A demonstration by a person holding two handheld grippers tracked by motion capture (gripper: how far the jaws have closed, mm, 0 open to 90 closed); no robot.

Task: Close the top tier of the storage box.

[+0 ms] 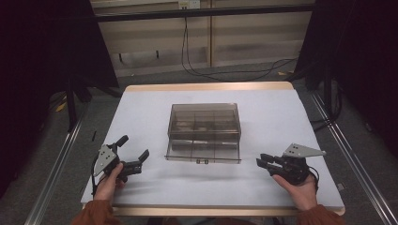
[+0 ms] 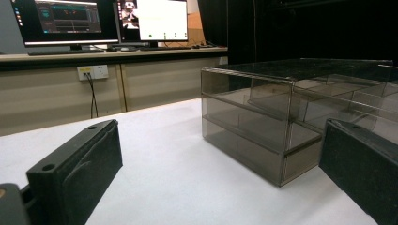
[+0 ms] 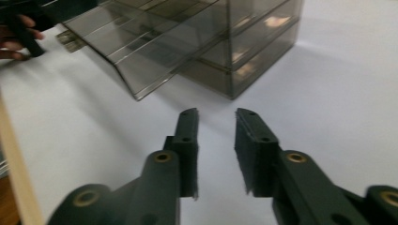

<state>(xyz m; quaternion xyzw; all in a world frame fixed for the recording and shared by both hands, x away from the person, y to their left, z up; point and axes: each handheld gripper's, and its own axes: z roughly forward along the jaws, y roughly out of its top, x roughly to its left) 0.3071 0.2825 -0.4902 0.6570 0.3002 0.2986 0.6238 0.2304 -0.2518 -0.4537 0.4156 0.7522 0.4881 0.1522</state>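
The left gripper [image 1: 137, 153] sits at the lower left of the high view, jaws spread wide and empty. The right gripper [image 1: 261, 161], at the lower right, has its jaws narrowly parted, holding nothing. Between them, at the frame's centre, the smoky clear drawer box [image 1: 204, 120] stands on the white table [image 1: 141, 108], its lower drawer [image 1: 202, 152] pulled out.

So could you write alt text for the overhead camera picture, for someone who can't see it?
A smoky transparent plastic organiser box, one drawer pulled out toward the viewer, sits mid-way on a white-covered table. A person's hands hold two black two-jaw grippers either side of it, the left gripper wide open, the right gripper narrower, both empty.
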